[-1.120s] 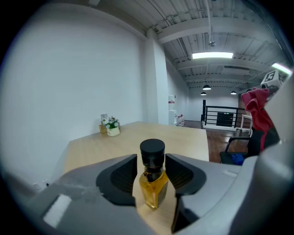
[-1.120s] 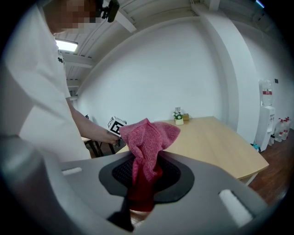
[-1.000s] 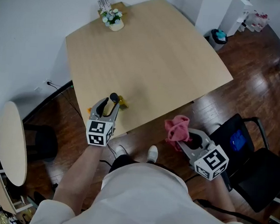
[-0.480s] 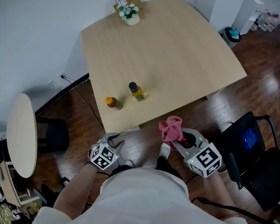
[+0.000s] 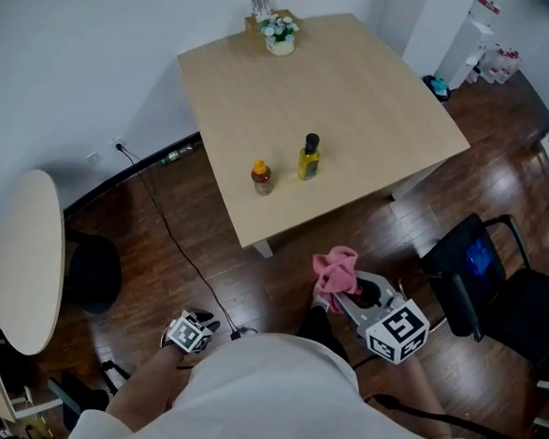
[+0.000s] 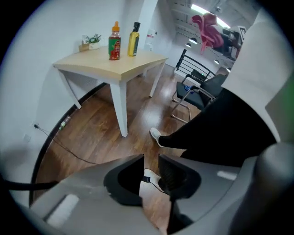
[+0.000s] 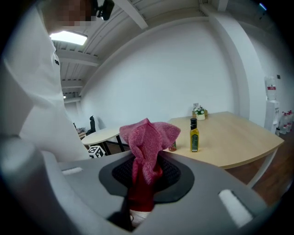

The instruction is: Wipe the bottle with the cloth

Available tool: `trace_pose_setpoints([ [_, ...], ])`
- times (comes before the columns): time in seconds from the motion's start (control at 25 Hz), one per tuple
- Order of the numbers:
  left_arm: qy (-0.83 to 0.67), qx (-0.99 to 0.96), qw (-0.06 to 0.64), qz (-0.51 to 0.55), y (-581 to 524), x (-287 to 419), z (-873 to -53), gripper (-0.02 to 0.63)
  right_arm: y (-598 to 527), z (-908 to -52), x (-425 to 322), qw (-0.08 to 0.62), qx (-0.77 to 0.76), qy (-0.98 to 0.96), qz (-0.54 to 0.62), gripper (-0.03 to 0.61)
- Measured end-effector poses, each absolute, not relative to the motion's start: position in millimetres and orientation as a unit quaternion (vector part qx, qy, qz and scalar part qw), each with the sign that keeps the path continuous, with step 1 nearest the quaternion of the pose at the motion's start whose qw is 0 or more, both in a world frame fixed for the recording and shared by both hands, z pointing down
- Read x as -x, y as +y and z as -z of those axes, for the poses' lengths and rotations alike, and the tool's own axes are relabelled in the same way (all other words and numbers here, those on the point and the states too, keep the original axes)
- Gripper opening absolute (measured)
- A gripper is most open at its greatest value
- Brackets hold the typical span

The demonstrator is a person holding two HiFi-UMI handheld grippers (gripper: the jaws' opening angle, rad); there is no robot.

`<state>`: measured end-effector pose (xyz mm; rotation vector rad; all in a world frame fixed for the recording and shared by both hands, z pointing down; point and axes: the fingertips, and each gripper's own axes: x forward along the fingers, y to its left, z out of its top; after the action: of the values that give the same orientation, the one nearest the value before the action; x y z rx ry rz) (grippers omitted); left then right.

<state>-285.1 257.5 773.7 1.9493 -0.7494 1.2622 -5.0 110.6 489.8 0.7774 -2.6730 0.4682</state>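
Our right tongs [image 5: 342, 297] grip the pink cloth [image 5: 336, 269], nearer the upright olive-oil bottle [image 5: 309, 157] on the tabletop [image 5: 377, 99] ahead. Our left tongs [image 6: 151, 170], which have just been closing on nothing, hang below it.

Pale wooden table [image 5: 359, 88], well beyond the fingers of the right gripper [image 5: 344, 296]: oil bottle [image 5: 309, 157] and sauce bottle [image 5: 261, 177] nearest them, flower pot [image 5: 280, 38] farthest.

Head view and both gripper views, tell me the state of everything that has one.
Oil bottle: upright on the table, capped.
Sauce bottle: upright beside it, capped, not touching it.
Pink cloth: bunched, held away from the table.
Right gripper: shut on the pink cloth.
Left gripper: empty, jaws slightly apart, have just been closing.
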Motion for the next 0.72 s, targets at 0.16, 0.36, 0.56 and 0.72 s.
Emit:
trace_pose_setpoints([
  [0.16, -0.279, -0.734, 0.378, -0.491, 335.8, 344.7, -802.1, 0.106, 182.5, -486.1, 45.3, 0.151, -0.307, -0.922, -0.182, 0.087],
  [0.36, -0.262, -0.709, 0.408, -0.512, 415.4, 405.9, -804.1, 0.095, 255.2, -479.3, 68.5, 0.167, -0.322, -0.911, -0.198, 0.087],
  [0.56, -0.321, -0.677, 0.424, -0.508, 429.9, 440.2, -823.4, 0.097, 293.4, -474.3, 60.0, 0.168, -0.336, -0.907, -0.190, 0.087],
  [0.72, -0.326, -0.675, 0.423, -0.509, 457.8, 412.0, -827.1, 0.095, 336.5, -468.9, 40.3, 0.153, -0.345, -0.905, -0.197, 0.087],
])
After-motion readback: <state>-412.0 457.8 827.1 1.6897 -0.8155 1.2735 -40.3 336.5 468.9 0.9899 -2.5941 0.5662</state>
